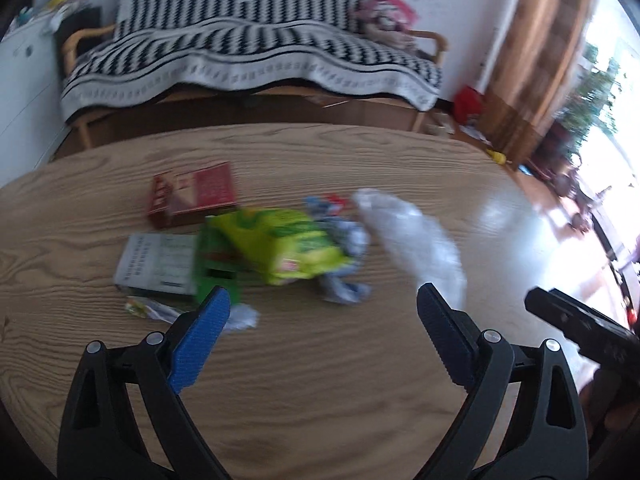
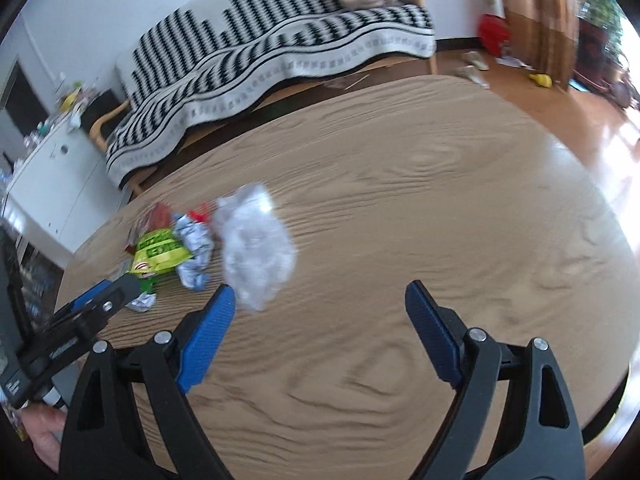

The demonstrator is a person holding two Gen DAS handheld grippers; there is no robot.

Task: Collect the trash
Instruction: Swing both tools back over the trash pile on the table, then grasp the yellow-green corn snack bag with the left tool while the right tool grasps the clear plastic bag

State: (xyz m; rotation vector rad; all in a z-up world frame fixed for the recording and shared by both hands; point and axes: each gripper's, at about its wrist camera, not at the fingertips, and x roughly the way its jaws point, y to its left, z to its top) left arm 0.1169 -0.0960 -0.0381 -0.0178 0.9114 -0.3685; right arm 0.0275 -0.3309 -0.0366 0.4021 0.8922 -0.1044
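A heap of trash lies on the wooden table (image 1: 320, 380): a clear plastic bag (image 1: 412, 240), a yellow-green snack bag (image 1: 284, 246), a crumpled blue-white wrapper (image 1: 344, 280), a red box (image 1: 192, 196), a grey-white box (image 1: 158, 264) and a green carton (image 1: 216, 272). My left gripper (image 1: 322, 300) is open and empty, just short of the heap. My right gripper (image 2: 318, 296) is open and empty, its left finger near the clear plastic bag (image 2: 256, 248). The snack bag (image 2: 160, 256) and wrapper (image 2: 194, 256) lie left of it.
A sofa with a black-and-white striped cover (image 1: 248, 52) stands behind the table. A white cabinet (image 2: 52, 172) is at the left. A curtain (image 1: 532, 60) and a red object (image 1: 468, 102) are on the floor side at right. Small scraps (image 1: 240, 318) lie by the left finger.
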